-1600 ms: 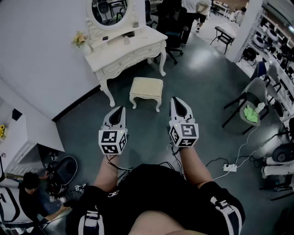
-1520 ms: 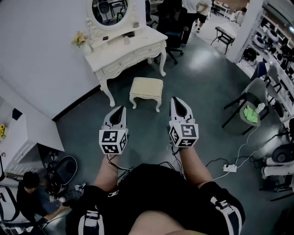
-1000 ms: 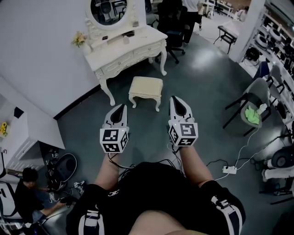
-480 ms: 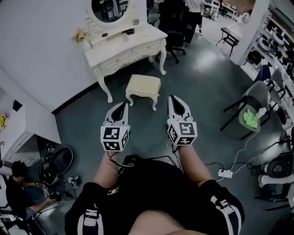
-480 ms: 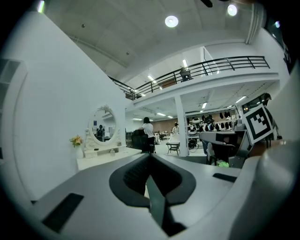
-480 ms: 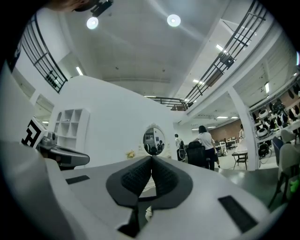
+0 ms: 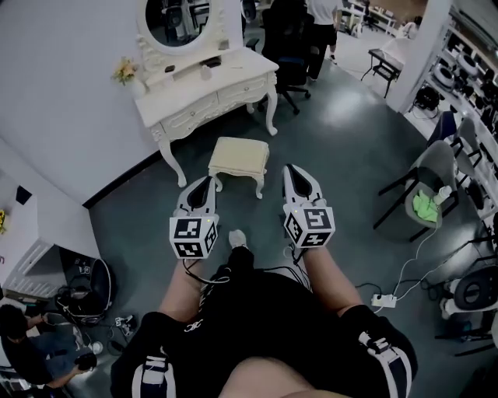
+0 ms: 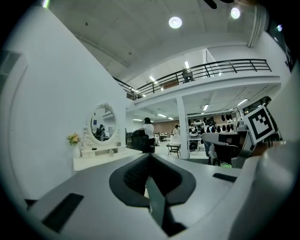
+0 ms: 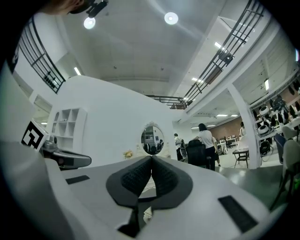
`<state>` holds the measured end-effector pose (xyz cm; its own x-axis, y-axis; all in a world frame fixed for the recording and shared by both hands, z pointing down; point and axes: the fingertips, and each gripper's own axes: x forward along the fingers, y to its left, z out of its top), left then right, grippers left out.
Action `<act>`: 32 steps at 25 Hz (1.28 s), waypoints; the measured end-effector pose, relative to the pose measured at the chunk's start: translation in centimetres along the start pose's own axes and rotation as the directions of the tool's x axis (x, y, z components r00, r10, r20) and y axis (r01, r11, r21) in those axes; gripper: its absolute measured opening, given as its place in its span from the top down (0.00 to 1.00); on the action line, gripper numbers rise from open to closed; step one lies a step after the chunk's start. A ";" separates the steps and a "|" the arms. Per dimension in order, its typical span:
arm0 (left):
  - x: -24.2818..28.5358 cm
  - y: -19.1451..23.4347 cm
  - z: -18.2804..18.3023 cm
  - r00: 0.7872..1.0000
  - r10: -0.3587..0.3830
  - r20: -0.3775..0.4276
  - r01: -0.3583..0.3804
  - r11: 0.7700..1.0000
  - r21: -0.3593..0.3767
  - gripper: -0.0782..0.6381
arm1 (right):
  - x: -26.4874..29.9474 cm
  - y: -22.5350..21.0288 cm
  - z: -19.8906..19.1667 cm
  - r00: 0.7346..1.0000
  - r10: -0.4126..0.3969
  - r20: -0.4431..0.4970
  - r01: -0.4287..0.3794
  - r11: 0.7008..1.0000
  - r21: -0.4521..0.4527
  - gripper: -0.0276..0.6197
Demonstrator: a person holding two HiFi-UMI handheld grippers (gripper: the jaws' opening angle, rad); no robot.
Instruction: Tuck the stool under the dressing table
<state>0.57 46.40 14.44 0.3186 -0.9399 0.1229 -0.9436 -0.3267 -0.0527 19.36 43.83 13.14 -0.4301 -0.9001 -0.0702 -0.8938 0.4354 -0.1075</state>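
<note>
A cream stool (image 7: pixel 239 158) with a padded top stands on the grey floor, out in front of the white dressing table (image 7: pixel 204 92) with its oval mirror (image 7: pixel 173 19). My left gripper (image 7: pixel 203 185) is shut and empty, just short of the stool's near left corner. My right gripper (image 7: pixel 295 174) is shut too, holding nothing, a little right of the stool. In the left gripper view the dressing table (image 8: pixel 96 157) appears far left beyond the closed jaws. The right gripper view shows the mirror (image 9: pixel 150 140) straight ahead above its closed jaws.
A black office chair (image 7: pixel 286 53) stands right of the dressing table. A grey chair (image 7: pixel 424 186) with a green cloth is at the right, with cables and a power strip (image 7: pixel 380 299) on the floor. A person (image 7: pixel 31 354) crouches at lower left. My foot (image 7: pixel 237 238) shows between the grippers.
I have stepped toward the stool; it and the dressing table sit nearer and more to the left. Both grippers stayed shut and moved forward together. A foot has come into view.
</note>
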 end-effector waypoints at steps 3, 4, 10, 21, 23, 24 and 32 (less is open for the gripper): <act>4.3 1.9 -0.6 1.000 -0.018 -0.004 0.018 1.000 -0.014 0.87 | 3.8 -1.0 -0.6 1.000 -0.001 -0.008 0.001 1.000 -0.019 0.93; 5.8 2.5 -0.9 1.000 -0.027 -0.005 0.027 0.999 -0.028 0.87 | 5.1 -1.4 -0.8 1.000 -0.002 -0.012 0.002 1.000 -0.027 0.93; 17.8 9.0 -1.1 0.997 -0.079 -0.006 0.078 0.996 -0.032 0.87 | 17.3 -5.0 -2.0 0.999 -0.044 -0.024 0.043 0.998 -0.055 0.93; 37.3 21.3 1.9 0.992 -0.124 -0.031 0.125 0.992 0.033 0.87 | 40.5 -9.0 -2.8 0.995 -0.076 -0.062 0.074 0.997 -0.029 0.93; 39.6 23.5 1.5 0.992 -0.117 -0.047 0.118 0.993 0.020 0.87 | 43.7 -9.0 -3.2 0.995 -0.067 -0.074 0.065 0.997 -0.036 0.93; 40.5 24.4 1.3 0.992 -0.115 -0.057 0.116 0.993 0.014 0.87 | 45.1 -9.0 -3.4 0.994 -0.067 -0.081 0.064 0.997 -0.038 0.93; 44.1 29.7 1.5 0.993 -0.104 -0.062 0.103 0.995 -0.016 0.87 | 50.6 -9.0 -4.9 0.989 -0.081 -0.122 0.077 0.996 -0.039 0.93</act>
<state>-13.23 -4.93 16.81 0.4091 -0.8928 0.1886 -0.9069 -0.4206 -0.0240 5.01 -5.67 15.43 -0.3688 -0.9276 0.0605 -0.9284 0.3643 -0.0736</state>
